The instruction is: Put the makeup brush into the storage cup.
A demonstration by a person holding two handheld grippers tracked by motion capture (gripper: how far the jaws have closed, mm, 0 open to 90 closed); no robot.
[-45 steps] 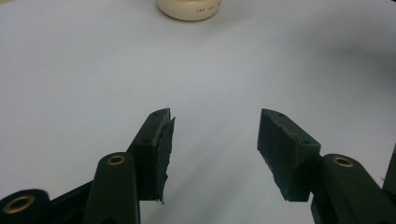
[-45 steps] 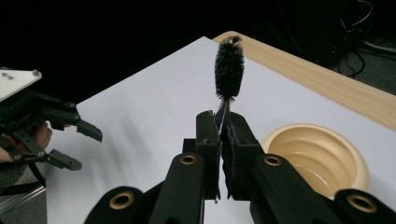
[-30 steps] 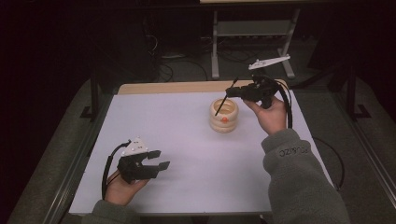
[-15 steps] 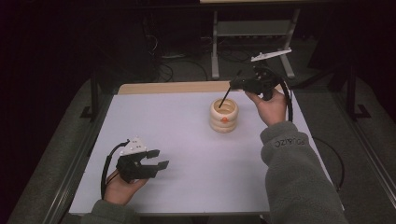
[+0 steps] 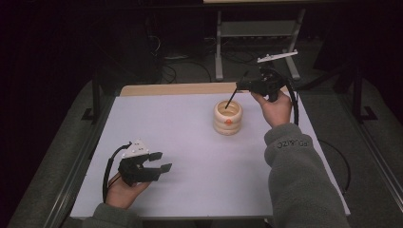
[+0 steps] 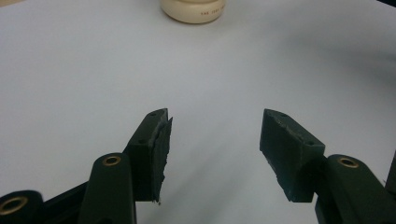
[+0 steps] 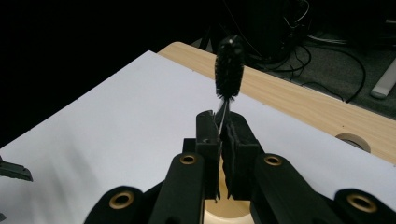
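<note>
Holding thin brush (image 7: 229, 70) clamped in right gripper (image 5: 247, 85), shifted right since earlier; tip now inside ribbed cream cup (image 5: 227, 118). Left gripper (image 5: 157, 167) open, empty, resting.

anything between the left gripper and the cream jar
Nothing visible. Bare white table lies between the open left gripper and the jar; the right gripper holds a small brush above it.
</note>
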